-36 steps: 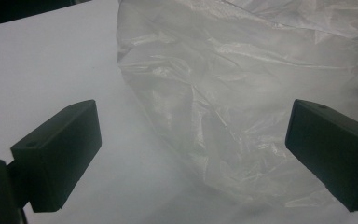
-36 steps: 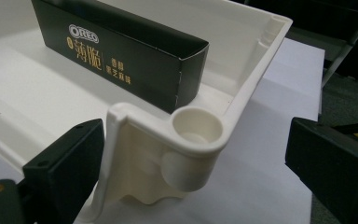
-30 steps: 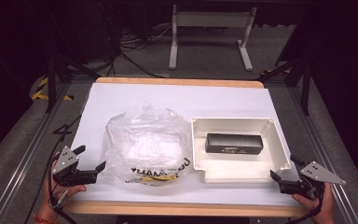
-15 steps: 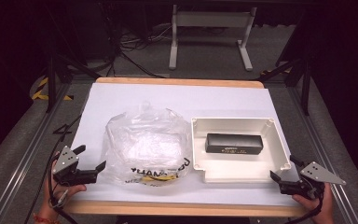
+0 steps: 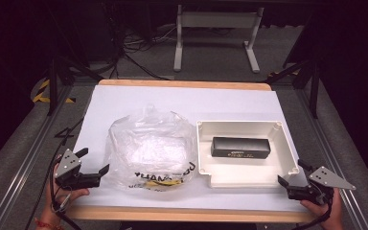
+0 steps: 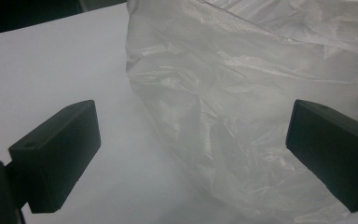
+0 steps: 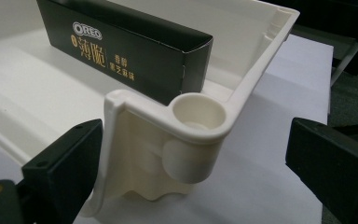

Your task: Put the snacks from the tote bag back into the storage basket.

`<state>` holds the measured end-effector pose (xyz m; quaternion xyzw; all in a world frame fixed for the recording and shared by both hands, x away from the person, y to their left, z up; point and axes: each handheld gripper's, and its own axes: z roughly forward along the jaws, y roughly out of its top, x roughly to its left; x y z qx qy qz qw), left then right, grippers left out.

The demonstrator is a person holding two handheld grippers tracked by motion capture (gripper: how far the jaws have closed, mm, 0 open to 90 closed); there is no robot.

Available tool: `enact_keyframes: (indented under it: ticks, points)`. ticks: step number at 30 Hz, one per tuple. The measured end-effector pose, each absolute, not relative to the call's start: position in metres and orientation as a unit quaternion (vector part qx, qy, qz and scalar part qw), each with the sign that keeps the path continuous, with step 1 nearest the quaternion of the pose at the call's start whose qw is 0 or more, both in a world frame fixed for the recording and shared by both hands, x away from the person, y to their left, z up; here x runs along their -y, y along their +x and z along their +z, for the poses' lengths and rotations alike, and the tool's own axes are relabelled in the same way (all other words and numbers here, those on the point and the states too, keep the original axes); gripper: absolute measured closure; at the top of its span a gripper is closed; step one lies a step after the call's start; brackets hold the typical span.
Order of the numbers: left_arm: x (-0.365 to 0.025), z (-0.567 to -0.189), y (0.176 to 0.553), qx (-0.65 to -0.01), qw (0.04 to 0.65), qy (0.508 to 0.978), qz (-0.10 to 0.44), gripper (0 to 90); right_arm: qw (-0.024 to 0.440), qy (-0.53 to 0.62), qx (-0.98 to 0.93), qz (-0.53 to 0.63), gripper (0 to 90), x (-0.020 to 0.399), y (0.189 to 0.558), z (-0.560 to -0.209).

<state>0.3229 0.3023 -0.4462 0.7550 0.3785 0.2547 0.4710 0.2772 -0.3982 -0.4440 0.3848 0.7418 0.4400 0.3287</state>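
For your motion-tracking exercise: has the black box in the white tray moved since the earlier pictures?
No. The black box lies at the same spot inside the white tray, beside the plastic bag, as before.

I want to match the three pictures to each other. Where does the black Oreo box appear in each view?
High view: the black Oreo box lies inside the white tray, right of centre.
Left gripper view: the box is not in this picture; the clear plastic bag lies ahead.
Right gripper view: the box is at upper left, inside the tray.
Shared landmark: the tray's near right corner post, seen at from above.
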Motion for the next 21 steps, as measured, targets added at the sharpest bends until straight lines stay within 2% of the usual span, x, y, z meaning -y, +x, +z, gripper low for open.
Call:
enact_keyframes:
  ticks: [21]
  points:
    - [-0.3023,-0.4476,0.3264,-0.382,0.471,0.755,0.248,4.0,0.323,0.385,-0.749,0.432,6.0,0.3969,0.2792,-0.4443]
